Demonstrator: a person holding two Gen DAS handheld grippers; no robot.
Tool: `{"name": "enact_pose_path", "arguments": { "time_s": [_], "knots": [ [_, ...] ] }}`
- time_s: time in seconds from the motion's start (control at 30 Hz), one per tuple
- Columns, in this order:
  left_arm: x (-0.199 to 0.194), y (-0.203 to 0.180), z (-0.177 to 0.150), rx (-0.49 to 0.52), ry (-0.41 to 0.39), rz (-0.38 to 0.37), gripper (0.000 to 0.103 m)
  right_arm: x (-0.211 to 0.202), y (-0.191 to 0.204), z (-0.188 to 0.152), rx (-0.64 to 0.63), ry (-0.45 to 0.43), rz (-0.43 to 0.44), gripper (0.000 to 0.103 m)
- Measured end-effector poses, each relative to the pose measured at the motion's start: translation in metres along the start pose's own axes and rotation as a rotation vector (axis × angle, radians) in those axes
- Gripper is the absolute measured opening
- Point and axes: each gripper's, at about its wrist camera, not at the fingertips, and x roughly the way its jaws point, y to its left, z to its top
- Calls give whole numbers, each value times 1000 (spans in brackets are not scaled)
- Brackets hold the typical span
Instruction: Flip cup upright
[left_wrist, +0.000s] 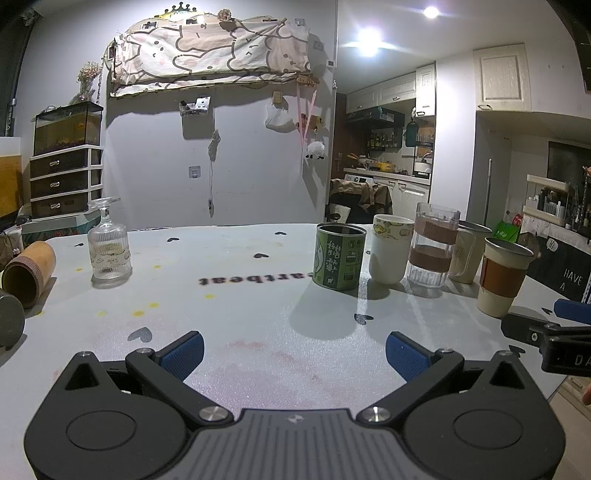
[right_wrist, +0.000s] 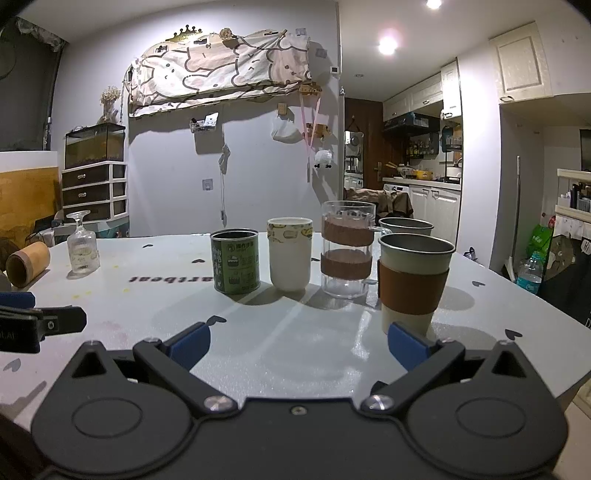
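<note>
far left: bamboo cup (left_wrist: 29, 273) lying on its side at the table (left_wrist: 258, 302) edge; stemmed glass (left_wrist: 109, 243) inverted beside it. left gripper (left_wrist: 293, 354) and right gripper (right_wrist: 298, 345) both spread wide, empty. risk: ribbed glass slipping, or the cup rolling off the edge.

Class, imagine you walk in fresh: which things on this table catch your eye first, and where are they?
A row of upright cups stands at the table's right: green tin cup, white cup, banded glass and sleeved cup. Far left, a ribbed stemmed glass stands upside down beside a bamboo cup on its side. Both grippers, left gripper and right gripper, are open.
</note>
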Motion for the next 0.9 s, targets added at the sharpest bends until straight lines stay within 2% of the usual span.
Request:
{"name": "enact_pose_path", "arguments": {
  "time_s": [0.9],
  "knots": [
    [0, -1, -1, 1, 4, 1, 103, 2, 0, -2, -3, 4, -1, 103]
  ]
}}
